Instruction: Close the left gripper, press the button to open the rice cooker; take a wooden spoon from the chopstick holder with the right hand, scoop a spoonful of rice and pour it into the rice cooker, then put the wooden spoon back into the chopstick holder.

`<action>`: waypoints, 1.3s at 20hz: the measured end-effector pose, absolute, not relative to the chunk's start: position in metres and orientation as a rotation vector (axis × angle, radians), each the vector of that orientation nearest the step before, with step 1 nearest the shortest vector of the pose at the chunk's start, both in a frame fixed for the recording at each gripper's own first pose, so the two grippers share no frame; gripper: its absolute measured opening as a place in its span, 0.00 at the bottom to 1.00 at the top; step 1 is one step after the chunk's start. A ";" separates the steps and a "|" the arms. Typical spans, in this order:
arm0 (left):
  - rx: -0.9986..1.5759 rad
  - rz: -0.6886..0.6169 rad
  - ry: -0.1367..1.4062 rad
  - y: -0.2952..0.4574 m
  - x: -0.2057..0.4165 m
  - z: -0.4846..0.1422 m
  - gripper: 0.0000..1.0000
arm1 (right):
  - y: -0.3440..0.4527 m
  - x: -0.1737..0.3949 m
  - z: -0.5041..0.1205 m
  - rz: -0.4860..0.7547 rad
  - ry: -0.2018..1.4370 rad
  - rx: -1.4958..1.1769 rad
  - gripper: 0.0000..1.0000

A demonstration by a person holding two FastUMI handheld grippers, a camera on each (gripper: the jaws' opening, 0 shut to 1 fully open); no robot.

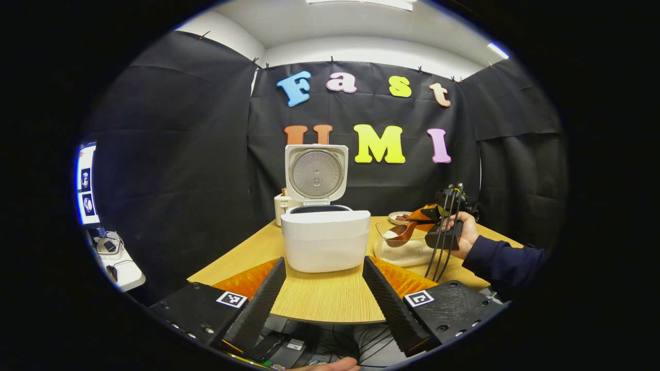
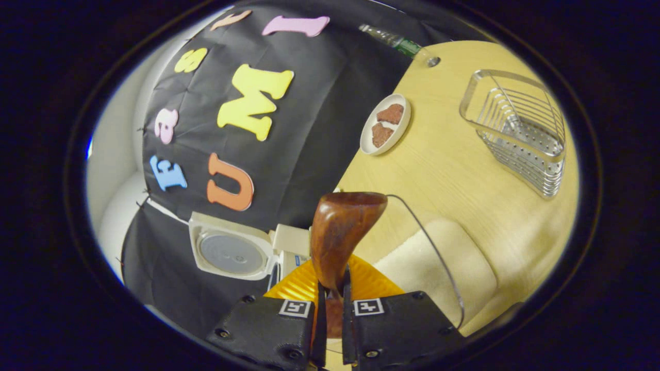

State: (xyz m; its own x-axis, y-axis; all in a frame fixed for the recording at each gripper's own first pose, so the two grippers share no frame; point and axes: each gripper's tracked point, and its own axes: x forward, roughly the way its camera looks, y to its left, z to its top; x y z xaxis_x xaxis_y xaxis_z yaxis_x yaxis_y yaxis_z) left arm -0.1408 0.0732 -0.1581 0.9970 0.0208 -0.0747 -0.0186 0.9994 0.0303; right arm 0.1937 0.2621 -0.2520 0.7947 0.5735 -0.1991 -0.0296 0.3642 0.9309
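Observation:
The white rice cooker (image 1: 325,239) stands mid-table with its lid (image 1: 315,172) up; the lid (image 2: 232,252) also appears in the right gripper view. My left gripper (image 1: 324,299) is open, just in front of the cooker and not touching it. To the cooker's right, a hand holds my right gripper (image 1: 438,219), shut on the handle of a wooden spoon (image 1: 399,233). The spoon's bowl carries some white rice and hangs over a clear rice container (image 1: 407,250). In the right gripper view, that gripper (image 2: 332,304) clamps the spoon (image 2: 343,232) over the container (image 2: 438,257).
A small white container (image 1: 281,206) stands behind the cooker's left side. Farther off are a plate (image 2: 385,123) with brown pieces, a wire basket (image 2: 515,129) and a bottle (image 2: 397,41) at the table's edge. A side table with a screen (image 1: 86,183) stands left.

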 end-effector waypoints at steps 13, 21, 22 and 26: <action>0.041 0.036 0.074 0.079 -0.146 -0.157 0.96 | 0.186 0.188 -0.145 0.598 0.364 1.615 0.16; 0.007 0.004 0.021 0.081 -0.165 -0.143 0.95 | 0.205 0.195 -0.137 0.517 0.414 1.502 0.16; 0.008 0.002 0.016 0.082 -0.166 -0.142 0.95 | 0.213 0.198 -0.132 0.522 0.415 1.463 0.16; -0.006 -0.008 0.001 0.087 -0.170 -0.140 0.95 | 0.246 0.212 -0.127 0.486 0.440 1.304 0.16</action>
